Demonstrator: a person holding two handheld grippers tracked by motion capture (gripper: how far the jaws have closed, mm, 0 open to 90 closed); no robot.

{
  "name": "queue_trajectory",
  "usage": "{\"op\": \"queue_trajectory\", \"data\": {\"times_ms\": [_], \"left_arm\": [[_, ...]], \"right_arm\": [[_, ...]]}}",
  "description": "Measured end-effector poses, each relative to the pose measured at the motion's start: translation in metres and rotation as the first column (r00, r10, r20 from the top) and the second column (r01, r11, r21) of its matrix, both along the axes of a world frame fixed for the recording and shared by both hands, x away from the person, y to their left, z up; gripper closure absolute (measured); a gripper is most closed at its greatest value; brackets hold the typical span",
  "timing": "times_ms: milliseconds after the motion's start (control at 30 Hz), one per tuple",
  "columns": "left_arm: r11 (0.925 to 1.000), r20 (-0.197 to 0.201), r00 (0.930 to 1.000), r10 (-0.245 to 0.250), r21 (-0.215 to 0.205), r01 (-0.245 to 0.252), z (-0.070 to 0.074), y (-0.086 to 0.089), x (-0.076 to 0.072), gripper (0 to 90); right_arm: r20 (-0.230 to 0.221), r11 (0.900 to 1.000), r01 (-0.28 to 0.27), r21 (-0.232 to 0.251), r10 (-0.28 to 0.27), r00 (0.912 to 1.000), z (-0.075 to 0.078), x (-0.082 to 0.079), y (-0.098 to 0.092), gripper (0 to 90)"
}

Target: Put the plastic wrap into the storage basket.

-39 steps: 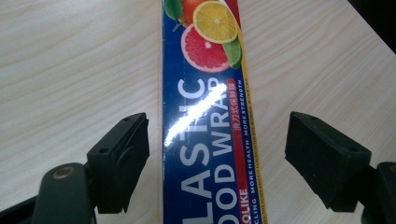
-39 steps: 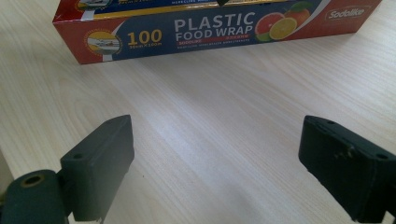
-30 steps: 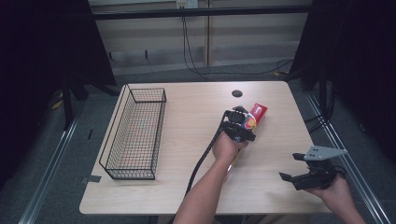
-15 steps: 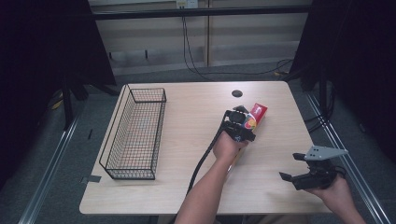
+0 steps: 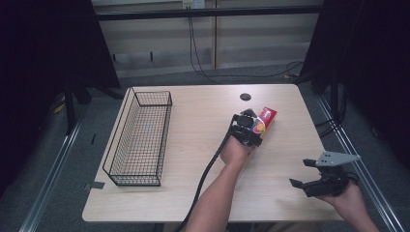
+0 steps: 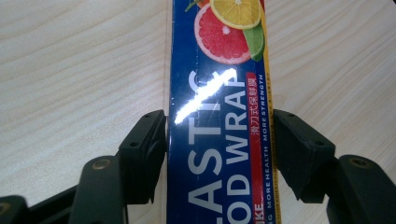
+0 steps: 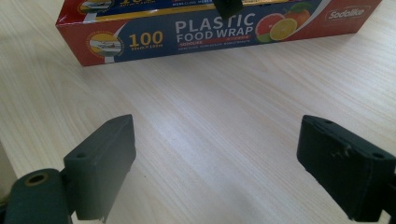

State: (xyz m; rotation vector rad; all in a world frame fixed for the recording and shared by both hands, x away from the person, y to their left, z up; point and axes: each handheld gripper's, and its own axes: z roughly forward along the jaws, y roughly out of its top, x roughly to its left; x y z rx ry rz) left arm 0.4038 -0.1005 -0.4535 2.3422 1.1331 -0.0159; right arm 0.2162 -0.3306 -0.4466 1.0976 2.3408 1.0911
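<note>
A long plastic food wrap box (image 5: 266, 118), red and blue with citrus fruit printed on it, lies on the wooden table (image 5: 193, 121) right of the middle. My left gripper (image 5: 250, 124) reaches over it from the near side. Its jaws have just been closing, and in the left gripper view both pads press the box (image 6: 219, 70) on its long sides, so the left gripper (image 6: 219, 135) is shut on it. My right gripper (image 5: 302, 172) hovers at the table's front right corner, open, with bare wood between its jaws (image 7: 215, 163). The box (image 7: 210, 28) lies beyond it.
A black wire basket (image 5: 121, 130) stands lengthwise on the table's left side. A small dark round hole (image 5: 245, 96) sits near the far edge. The left gripper's cable (image 5: 208, 174) trails along the forearm to the front edge. Dark curtains flank the table.
</note>
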Motion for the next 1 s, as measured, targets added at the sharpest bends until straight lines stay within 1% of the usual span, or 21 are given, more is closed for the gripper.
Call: {"op": "queue_trajectory", "data": {"times_ms": [67, 100, 167, 233, 267, 367, 400, 433, 467, 533, 567, 633, 667, 800, 867, 967, 1000], "left_arm": [[0.9995, 0.026, 0.9996, -0.010, 0.029, 0.009, 0.003, -0.003, -0.001, 42.8], [0.9995, 0.024, 0.9997, 0.000, 0.033, 0.000, 0.004, -0.005, -0.002, 43.3], [0.9992, 0.026, 0.9997, 0.001, 0.039, -0.002, 0.004, -0.005, -0.002, 43.7], [0.9980, 0.026, 0.9993, -0.025, 0.059, 0.024, 0.006, -0.004, -0.002, 43.9], [0.9980, 0.024, 0.9995, -0.020, 0.060, 0.018, 0.006, -0.004, -0.003, 44.1], [0.9965, 0.034, 0.9989, -0.033, 0.078, 0.030, 0.009, 0.001, -0.003, 44.4], [0.9960, 0.029, 0.9991, -0.030, 0.085, 0.028, 0.010, 0.003, -0.003, 44.5], [0.9963, 0.035, 0.9991, -0.024, 0.083, 0.022, 0.011, 0.005, -0.003, 44.7], [0.9932, 0.042, 0.9981, -0.044, 0.110, 0.039, 0.014, 0.007, -0.002, 44.9], [0.9922, 0.047, 0.9982, -0.037, 0.121, 0.031, 0.018, 0.010, -0.003, 44.9], [0.9917, 0.052, 0.9975, -0.048, 0.122, 0.041, 0.020, 0.013, -0.002, 44.9], [0.9944, 0.047, 0.9986, -0.024, 0.104, 0.019, 0.024, 0.018, -0.002, 45.0], [0.9950, 0.055, 0.9982, -0.021, 0.098, 0.015, 0.026, 0.020, -0.002, 45.0], [0.9926, 0.061, 0.9978, -0.025, 0.121, 0.018, 0.033, 0.029, -0.002, 45.0], [0.9930, 0.057, 0.9982, -0.018, 0.118, 0.011, 0.037, 0.034, -0.001, 45.0], [0.9940, 0.071, 0.9975, 0.002, 0.109, -0.010, 0.042, 0.042, -0.001, 44.9], [0.9941, 0.069, 0.9976, 0.004, 0.108, -0.012, 0.044, 0.045, -0.002, 44.9]], "right_arm": [[0.001, 1.000, -0.002, 0.003, 0.002, 1.0000, 0.000, 0.000, 0.000, 11.7], [0.000, 1.000, -0.001, 0.002, 0.001, 1.0000, 0.000, -0.001, 0.000, 11.7], [0.001, 1.000, -0.001, 0.001, 0.001, 1.0000, 0.000, 0.000, 0.000, 11.8], [0.003, 1.000, -0.002, -0.004, 0.002, 1.0000, 0.000, -0.001, 0.000, 11.8], [0.002, 1.000, -0.002, -0.005, 0.002, 1.0000, 0.000, -0.001, 0.000, 11.7], [-0.001, 1.000, -0.003, 0.000, 0.003, 1.0000, -0.001, 0.000, 0.000, 11.7], [-0.002, 1.000, -0.004, -0.001, 0.004, 1.0000, -0.001, 0.000, -0.001, 11.7], [-0.002, 1.000, -0.005, -0.002, 0.005, 1.0000, -0.001, 0.000, 0.000, 11.7], [-0.002, 1.000, -0.007, -0.004, 0.007, 1.0000, -0.001, 0.000, 0.000, 11.7], [0.001, 1.000, -0.005, -0.009, 0.005, 1.0000, 0.000, 0.000, 0.001, 11.7], [0.001, 1.000, -0.005, -0.009, 0.005, 1.0000, 0.000, 0.000, 0.001, 11.7], [-0.003, 1.000, -0.007, -0.006, 0.007, 1.0000, 0.000, 0.000, 0.001, 11.7], [-0.002, 1.000, -0.007, -0.006, 0.007, 1.0000, 0.000, 0.000, 0.001, 11.6], [-0.002, 1.000, -0.015, -0.007, 0.015, 0.9999, -0.001, 0.001, 0.002, 11.4], [-0.002, 1.000, -0.017, -0.004, 0.017, 0.9999, 0.000, 0.000, 0.002, 11.3], [-0.003, 1.000, -0.019, -0.006, 0.019, 0.9998, -0.001, 0.001, 0.003, 10.8], [-0.007, 1.000, -0.020, -0.006, 0.020, 0.9998, -0.001, 0.000, 0.003, 10.6]]}}
